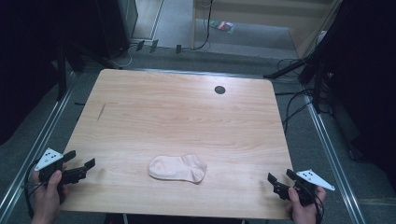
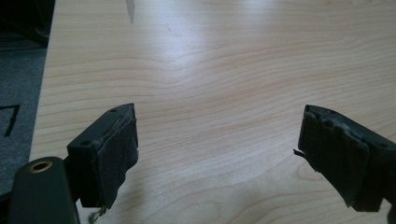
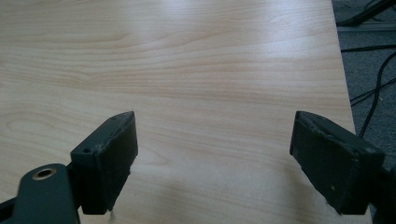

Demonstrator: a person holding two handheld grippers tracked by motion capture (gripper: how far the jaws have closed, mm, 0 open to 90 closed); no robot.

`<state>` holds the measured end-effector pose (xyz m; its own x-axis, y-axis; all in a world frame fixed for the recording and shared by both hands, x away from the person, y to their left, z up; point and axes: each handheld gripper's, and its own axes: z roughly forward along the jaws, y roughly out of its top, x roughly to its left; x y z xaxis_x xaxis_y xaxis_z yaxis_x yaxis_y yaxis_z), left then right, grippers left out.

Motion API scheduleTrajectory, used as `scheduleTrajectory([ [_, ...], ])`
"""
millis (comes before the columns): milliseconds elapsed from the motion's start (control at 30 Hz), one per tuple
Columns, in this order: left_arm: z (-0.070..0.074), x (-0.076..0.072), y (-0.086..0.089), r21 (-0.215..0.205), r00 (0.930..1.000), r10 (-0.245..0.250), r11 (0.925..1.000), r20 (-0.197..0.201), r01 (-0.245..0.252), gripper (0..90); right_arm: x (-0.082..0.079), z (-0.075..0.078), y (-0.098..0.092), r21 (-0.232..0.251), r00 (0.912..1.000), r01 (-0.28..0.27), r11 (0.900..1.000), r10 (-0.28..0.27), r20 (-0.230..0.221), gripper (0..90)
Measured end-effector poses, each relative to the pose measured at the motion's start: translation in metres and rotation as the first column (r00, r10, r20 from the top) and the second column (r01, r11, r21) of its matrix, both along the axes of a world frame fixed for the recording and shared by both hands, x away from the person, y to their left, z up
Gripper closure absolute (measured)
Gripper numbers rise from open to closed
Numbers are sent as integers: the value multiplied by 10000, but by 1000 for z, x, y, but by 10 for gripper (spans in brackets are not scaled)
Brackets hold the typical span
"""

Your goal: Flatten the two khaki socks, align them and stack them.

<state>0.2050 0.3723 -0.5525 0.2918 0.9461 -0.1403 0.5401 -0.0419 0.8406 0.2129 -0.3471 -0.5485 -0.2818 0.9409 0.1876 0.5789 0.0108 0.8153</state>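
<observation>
I see the sock lying flat on the wooden table, near the front edge, roughly midway between both grippers and well apart from each. Left gripper sits at the front-left corner, jaws spread, nothing between them. Right gripper is at the front-right corner, jaws also spread wide and empty. From both gripper views I get bare wood between the pads.

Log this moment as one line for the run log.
left gripper open, empty | right gripper open, empty | sock flat on table, near edge, between grippers, untouched
</observation>
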Motion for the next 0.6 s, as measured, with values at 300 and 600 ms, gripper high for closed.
scheduleTrajectory([
  [300, 0, -6, -2, 5, 9995, -271, 9996, 132, 271, 124, -4, -1, 2, -460, 9998, 92, 9989, -100, -178, 154],
  [600, 0, -4, 1, -315, 10000, -70, 9995, 28, 71, 113, -2, -1, 7, -818, 9990, 348, 9960, -370, -259, 151],
])
